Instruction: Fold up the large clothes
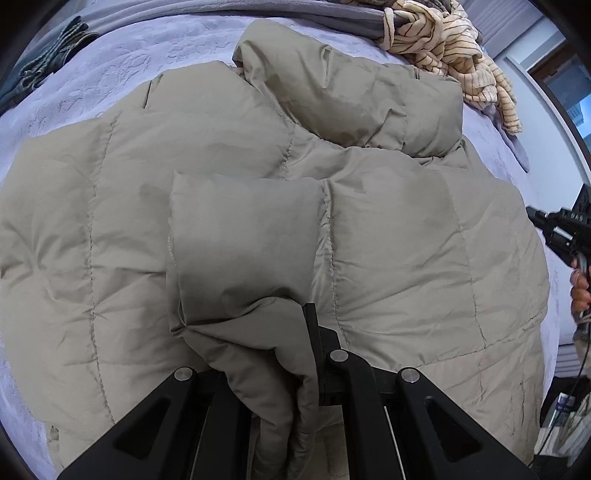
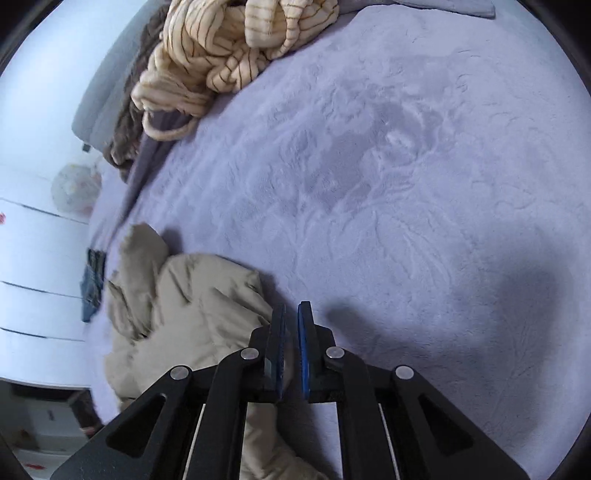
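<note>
A beige puffer jacket lies spread over the lilac bed cover, its quilted panels facing up. My left gripper is shut on a folded-over flap of the jacket, probably a sleeve; the fabric bunches between the jaws and hides the left finger. In the right wrist view my right gripper is shut with nothing between its blue pads, hovering over bare cover just beside the jacket's edge. The right gripper, with a hand on it, also shows at the right edge of the left wrist view.
A cream striped garment is heaped at the far end of the bed beside a grey blanket. Dark jeans lie at the far left. A wide stretch of lilac cover extends right of the jacket.
</note>
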